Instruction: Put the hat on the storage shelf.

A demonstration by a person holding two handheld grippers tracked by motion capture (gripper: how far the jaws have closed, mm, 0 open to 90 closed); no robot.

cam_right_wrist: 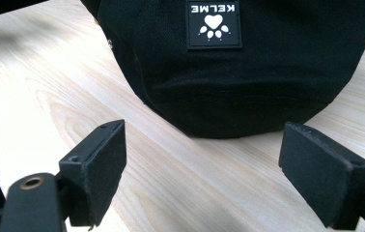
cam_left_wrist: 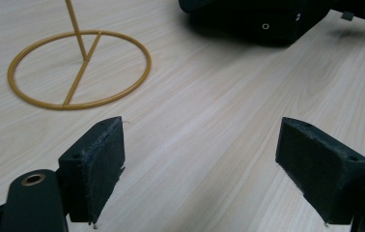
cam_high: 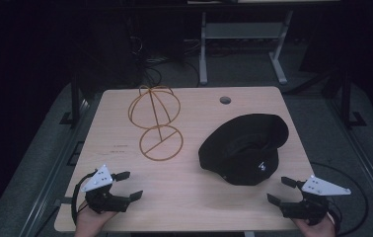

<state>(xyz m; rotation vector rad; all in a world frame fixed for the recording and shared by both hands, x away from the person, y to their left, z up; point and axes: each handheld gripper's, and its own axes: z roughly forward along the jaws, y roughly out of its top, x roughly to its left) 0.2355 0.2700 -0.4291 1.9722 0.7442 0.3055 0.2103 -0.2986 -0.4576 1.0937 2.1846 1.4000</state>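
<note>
A black cap (cam_high: 243, 148) lies upside down on the right half of the wooden table (cam_high: 189, 197); its white paw-print label (cam_right_wrist: 214, 24) faces the right gripper view, and the cap (cam_left_wrist: 253, 19) also edges the top of the left gripper view. A golden wire hat stand (cam_high: 157, 123) rises at the table's middle left, its ring base (cam_left_wrist: 79, 70) flat on the wood. My left gripper (cam_high: 129, 185) rests open near the front left corner, nothing between its jaws. My right gripper (cam_high: 280, 190) stands open just in front of the cap, apart from it.
A round cable hole (cam_high: 225, 100) sits near the table's far edge. Beyond the table stand grey desk legs (cam_high: 203, 49) and cables on a dark floor. Bare wood lies between the two grippers.
</note>
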